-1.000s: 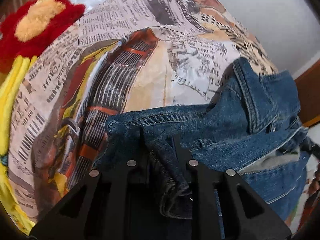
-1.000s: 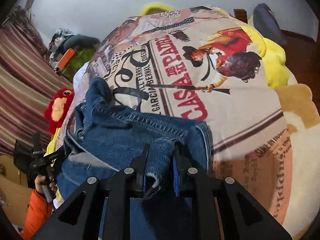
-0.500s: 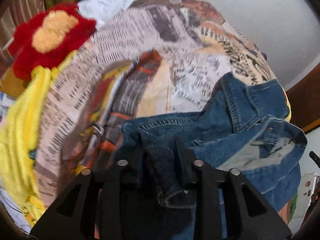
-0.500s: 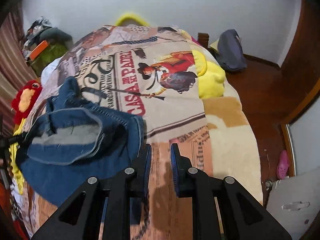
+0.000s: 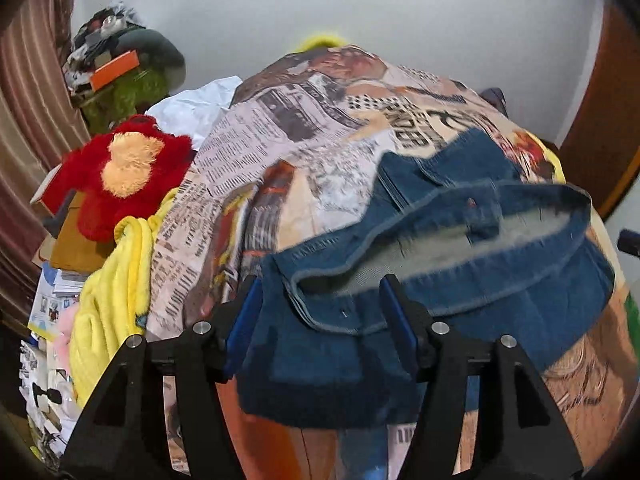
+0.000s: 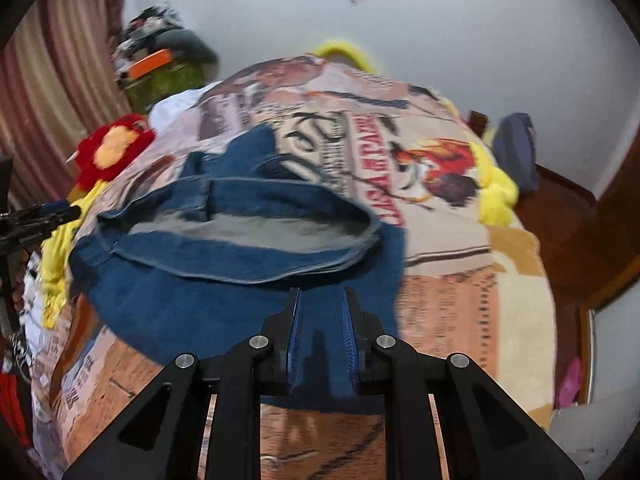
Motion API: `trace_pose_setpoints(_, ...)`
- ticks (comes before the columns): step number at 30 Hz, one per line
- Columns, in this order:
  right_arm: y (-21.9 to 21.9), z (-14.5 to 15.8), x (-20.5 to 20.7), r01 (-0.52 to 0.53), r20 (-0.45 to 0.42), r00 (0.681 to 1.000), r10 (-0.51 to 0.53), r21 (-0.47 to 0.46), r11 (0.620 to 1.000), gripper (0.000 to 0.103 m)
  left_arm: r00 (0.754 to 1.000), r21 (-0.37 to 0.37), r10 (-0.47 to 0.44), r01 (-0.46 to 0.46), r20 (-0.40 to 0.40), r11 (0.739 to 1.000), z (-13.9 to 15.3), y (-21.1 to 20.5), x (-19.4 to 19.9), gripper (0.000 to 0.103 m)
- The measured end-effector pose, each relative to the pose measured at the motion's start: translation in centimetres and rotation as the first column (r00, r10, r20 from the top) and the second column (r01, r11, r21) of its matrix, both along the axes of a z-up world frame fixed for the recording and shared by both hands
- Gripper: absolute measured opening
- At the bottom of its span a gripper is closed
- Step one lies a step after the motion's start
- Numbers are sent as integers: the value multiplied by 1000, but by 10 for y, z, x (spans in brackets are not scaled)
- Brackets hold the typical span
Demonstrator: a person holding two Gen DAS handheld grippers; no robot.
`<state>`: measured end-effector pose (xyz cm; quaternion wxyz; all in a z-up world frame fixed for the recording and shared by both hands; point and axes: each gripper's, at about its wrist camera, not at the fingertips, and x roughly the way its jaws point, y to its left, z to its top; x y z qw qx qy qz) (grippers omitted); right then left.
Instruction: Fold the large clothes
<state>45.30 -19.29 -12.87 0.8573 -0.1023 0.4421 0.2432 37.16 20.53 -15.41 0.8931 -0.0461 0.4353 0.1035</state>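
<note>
Currently, one entry per item, risks noted.

Denim garment (image 5: 460,248): centre to right of the left wrist view, centre-left of the right wrist view. Lies on the bed, bunched, grey inner face showing through a wide opening. Edges uneven, part of it doubled over. Judged not yet a clean fold.

Left tool (image 5: 320,300): lower centre of its view, jaws spread wide, blue pads either side of the near denim edge. Nothing clamped; whether the cloth touches a pad cannot be told.

Right tool (image 6: 320,312): lower centre of its view, jaws parted by a narrow gap, over the near denim edge. No cloth pinched between them, as far as shows.

Bed (image 6: 460,300): covered by a printed blanket (image 5: 280,152), soft and domed by the lens.

Nearby: red plush toy (image 5: 128,168) and yellow fleece (image 5: 116,280) at left; white cloth (image 5: 192,108) upper left.

Risks, as judged:
- A bite on the near edge may catch one layer only; the doubled layers would then slide apart when lifted.
- Jaws pushed low could pinch the blanket together with the denim and drag it.
- Heavy denim may slip from a shallow grip.
- Uneven lift between the two tools would skew the fold line.
- A wide sweep leftward could snag the yellow fleece.
</note>
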Motion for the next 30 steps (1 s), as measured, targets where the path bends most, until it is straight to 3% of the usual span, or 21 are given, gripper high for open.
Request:
trace_pose_setpoints(7, 38, -32, -11, -72, -66, 995, 72, 6, 997, 14, 994, -54, -90, 87, -57, 995, -32, -41, 1, 61)
trace_pose_setpoints(16, 66, -79, 5, -92, -115, 990, 87, -38, 995, 14, 982, -56, -138, 132, -132, 990, -77, -62, 29, 64)
trace_pose_setpoints(21, 74, -81, 24, -95, -116, 989, 92, -18, 995, 14, 985, -25, -138, 136, -104, 990, -82, -53, 46, 82)
trace_pose_setpoints(26, 84, -73, 54, -87, -78, 994, 81, -71, 994, 14, 990, 65, -53, 62, -131, 996, -81, -22, 79, 81)
trace_pose_setpoints(30, 88, -64, 82, -60, -63, 996, 57, -47, 997, 14, 995, 9, -7, 8, -103, 1000, -64, 8, 105, 81)
